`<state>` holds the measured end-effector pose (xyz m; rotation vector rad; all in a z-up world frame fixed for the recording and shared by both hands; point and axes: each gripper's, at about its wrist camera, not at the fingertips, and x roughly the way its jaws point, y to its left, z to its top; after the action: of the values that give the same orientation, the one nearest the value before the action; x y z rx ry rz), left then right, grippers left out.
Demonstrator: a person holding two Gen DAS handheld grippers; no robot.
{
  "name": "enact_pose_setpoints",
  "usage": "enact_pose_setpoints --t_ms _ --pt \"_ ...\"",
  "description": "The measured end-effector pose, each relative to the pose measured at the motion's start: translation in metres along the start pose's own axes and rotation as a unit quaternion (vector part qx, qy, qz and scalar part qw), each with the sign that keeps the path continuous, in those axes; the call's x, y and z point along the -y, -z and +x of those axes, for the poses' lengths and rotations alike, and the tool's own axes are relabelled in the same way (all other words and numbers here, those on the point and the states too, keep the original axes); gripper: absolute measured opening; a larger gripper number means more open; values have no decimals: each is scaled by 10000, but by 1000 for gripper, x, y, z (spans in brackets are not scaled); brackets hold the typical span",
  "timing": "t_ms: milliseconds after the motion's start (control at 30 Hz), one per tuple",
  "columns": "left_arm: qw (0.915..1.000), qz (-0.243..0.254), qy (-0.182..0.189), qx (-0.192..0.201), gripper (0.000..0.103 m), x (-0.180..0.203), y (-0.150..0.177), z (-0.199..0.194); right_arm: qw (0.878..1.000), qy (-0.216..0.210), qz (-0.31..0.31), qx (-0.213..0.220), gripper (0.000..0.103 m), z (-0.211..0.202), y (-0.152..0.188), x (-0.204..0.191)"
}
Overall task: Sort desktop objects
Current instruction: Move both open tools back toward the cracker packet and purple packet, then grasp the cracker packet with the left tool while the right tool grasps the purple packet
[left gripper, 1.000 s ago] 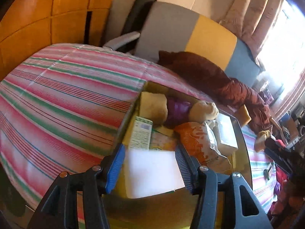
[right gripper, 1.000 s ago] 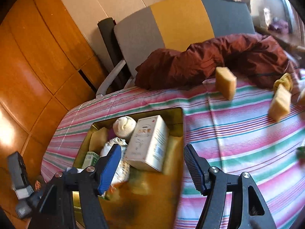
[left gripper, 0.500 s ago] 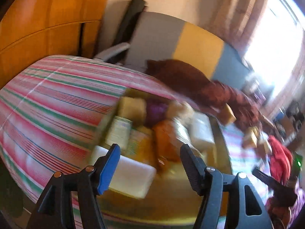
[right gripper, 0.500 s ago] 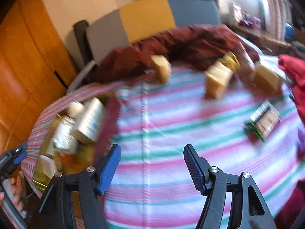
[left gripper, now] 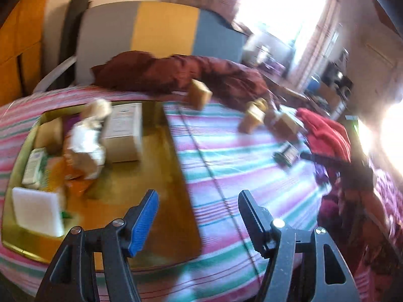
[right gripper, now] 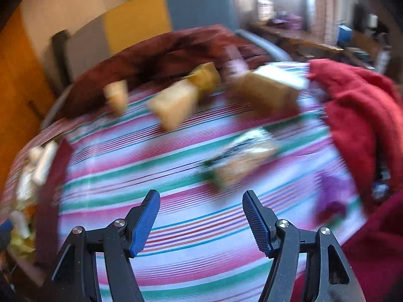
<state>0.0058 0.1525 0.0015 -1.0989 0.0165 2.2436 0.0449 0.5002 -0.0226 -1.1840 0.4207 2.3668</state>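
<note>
A gold tray point(left gripper: 156, 216) lies on the striped tablecloth at the left. It holds a white sponge point(left gripper: 37, 211), a white box point(left gripper: 123, 130), a crumpled snack bag point(left gripper: 85, 148) and a small green-white carton point(left gripper: 32, 166). My left gripper point(left gripper: 197, 219) is open and empty above the tray's right edge. My right gripper point(right gripper: 201, 222) is open and empty over the cloth, short of a green-edged packet point(right gripper: 239, 161). Tan blocks point(right gripper: 176, 105) and a brown box point(right gripper: 267, 95) stand farther back; the view is blurred.
A dark red garment point(left gripper: 176, 73) lies along the table's far edge before a grey, yellow and blue chair point(left gripper: 141, 30). A red cloth point(right gripper: 362, 110) sits at the right, with a purple item point(right gripper: 332, 191) beside it. The tray's edge shows at the left of the right wrist view point(right gripper: 50, 188).
My left gripper let go of the white sponge, now lying in the tray, and swung right. My right gripper swung right from the tray to the packet and blocks.
</note>
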Motion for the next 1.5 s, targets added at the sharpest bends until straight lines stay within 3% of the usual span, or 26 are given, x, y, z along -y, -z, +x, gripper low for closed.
enact_pose_setpoints --t_ms 167,233,400,500,567,633,733,867,1000,1267,1500 --pt "9991 313 168 -239 67 29 4 17 9898 1008 976 -233 72 16 -19 68" --pt "9987 363 200 -290 67 35 4 22 9830 1197 1329 -407 72 24 -22 89" --pt "9977 484 202 -426 67 46 2 35 9763 1370 1450 -838 74 43 -20 108" --pt "9965 626 228 -512 67 56 -3 46 9717 1088 1754 -1147 70 59 -13 120" --pt "9952 787 233 -542 67 65 -6 53 9736 1016 1747 -1057 65 60 -15 121" --pt "9936 947 238 -563 67 74 -8 60 9796 853 1548 -953 48 62 -18 116" --pt "9900 1244 273 -605 67 92 -14 77 9843 650 1401 -852 43 62 -21 112" --pt "9815 1582 515 -952 67 122 -23 114 9849 314 1515 -782 43 62 -21 111" --pt "9731 1951 502 -1120 67 157 -32 152 9816 85 1762 -730 43 62 -21 118" --pt "9489 2963 636 -882 67 225 -55 209 9749 -113 2127 -641 42 60 -18 126" --pt "9345 3286 853 -1070 66 242 -60 243 9714 -135 2294 -602 42 66 -21 131"
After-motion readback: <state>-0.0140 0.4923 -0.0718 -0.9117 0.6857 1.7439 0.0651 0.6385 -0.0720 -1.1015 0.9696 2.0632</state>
